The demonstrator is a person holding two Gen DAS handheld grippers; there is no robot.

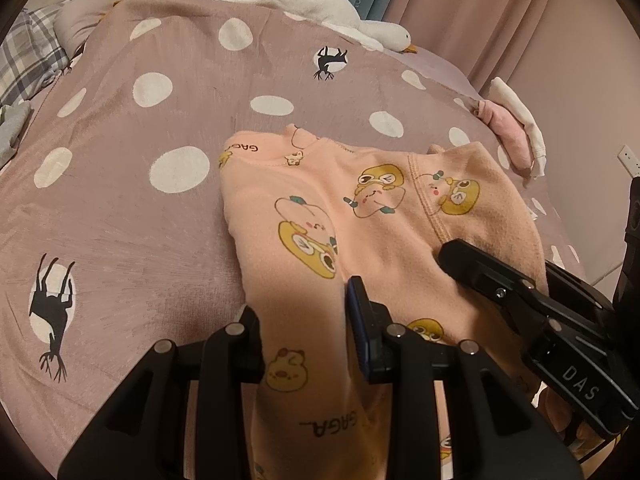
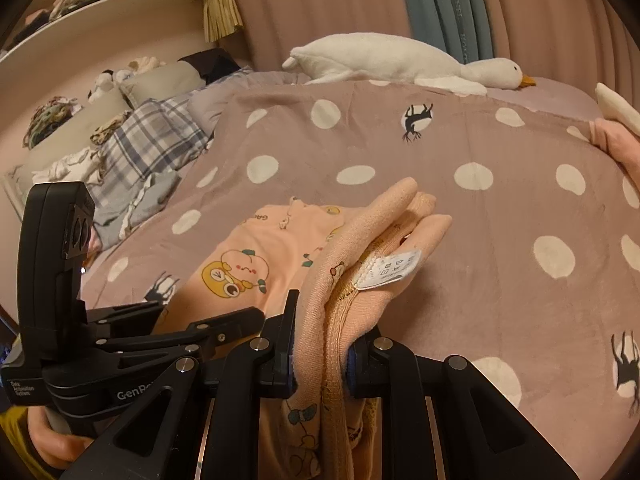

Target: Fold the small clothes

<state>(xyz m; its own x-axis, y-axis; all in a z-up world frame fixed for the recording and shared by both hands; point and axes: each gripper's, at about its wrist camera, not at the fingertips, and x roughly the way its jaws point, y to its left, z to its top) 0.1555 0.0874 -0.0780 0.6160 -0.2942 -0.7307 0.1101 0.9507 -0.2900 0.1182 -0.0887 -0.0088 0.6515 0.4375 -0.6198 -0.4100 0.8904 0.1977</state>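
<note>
A small peach garment (image 1: 320, 216) with cartoon prints lies on the dotted mauve blanket (image 1: 140, 140). My left gripper (image 1: 304, 316) sits low over its near part; its jaws stand apart with the cloth lying between them. My right gripper (image 2: 320, 356) is shut on a bunched edge of the same garment (image 2: 384, 240), with its white care label (image 2: 394, 266) showing, lifted above the blanket (image 2: 480, 220). The right gripper also shows in the left wrist view (image 1: 500, 284), over the garment's right side. The left gripper shows in the right wrist view (image 2: 224, 328) at lower left.
A white plush goose (image 2: 400, 64) lies along the far edge of the bed. A pink and white folded cloth (image 1: 516, 128) sits at the right edge. Plaid pillows (image 2: 148, 140) and loose clothes lie at the left. Curtains hang behind.
</note>
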